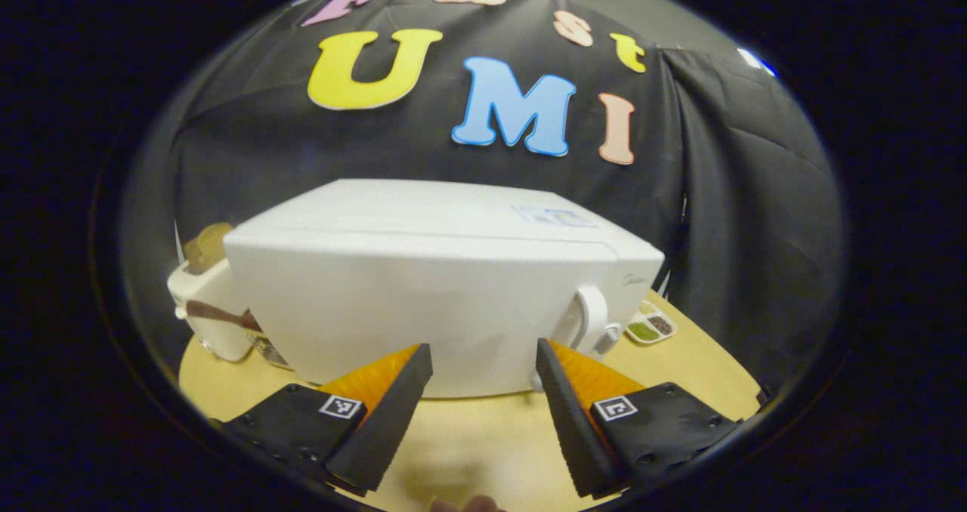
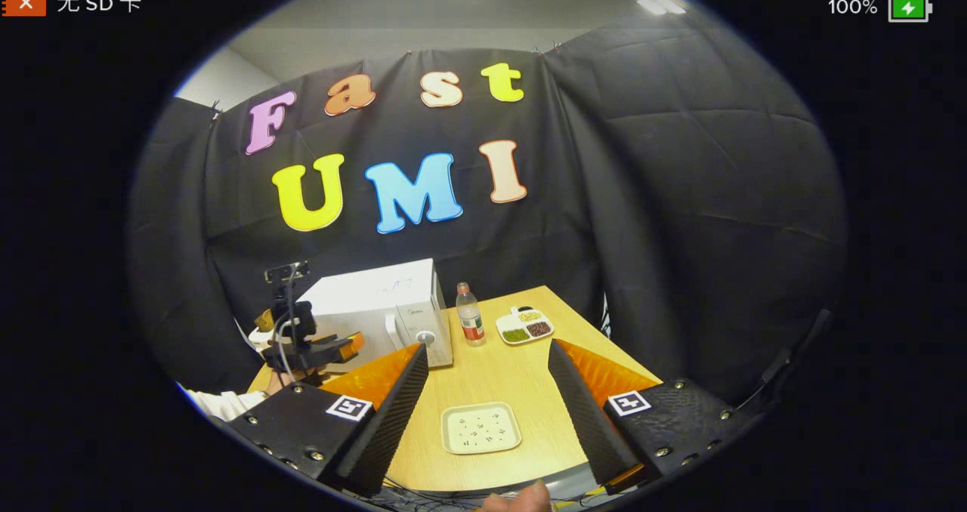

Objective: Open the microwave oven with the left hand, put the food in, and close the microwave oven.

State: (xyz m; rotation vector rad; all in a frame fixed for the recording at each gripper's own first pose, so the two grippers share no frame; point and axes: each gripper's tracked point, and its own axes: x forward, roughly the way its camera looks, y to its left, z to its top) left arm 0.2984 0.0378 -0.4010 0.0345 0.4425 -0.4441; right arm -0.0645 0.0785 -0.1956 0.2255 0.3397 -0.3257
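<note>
White and boxy, the microwave [image 1: 446, 285] sits shut at twelve o'clock ahead of my left gripper [image 1: 483, 391], whose jaws are spread apart and hold nothing; its door handle [image 1: 591, 319] waits at about one o'clock. My right gripper [image 2: 487, 387] is likewise parted and empty, with the pale square food plate [image 2: 481, 427] lying on the wooden table [image 2: 521, 368] between its fingers. I judge nothing is done yet: opening, loading and closing all remain.
</note>
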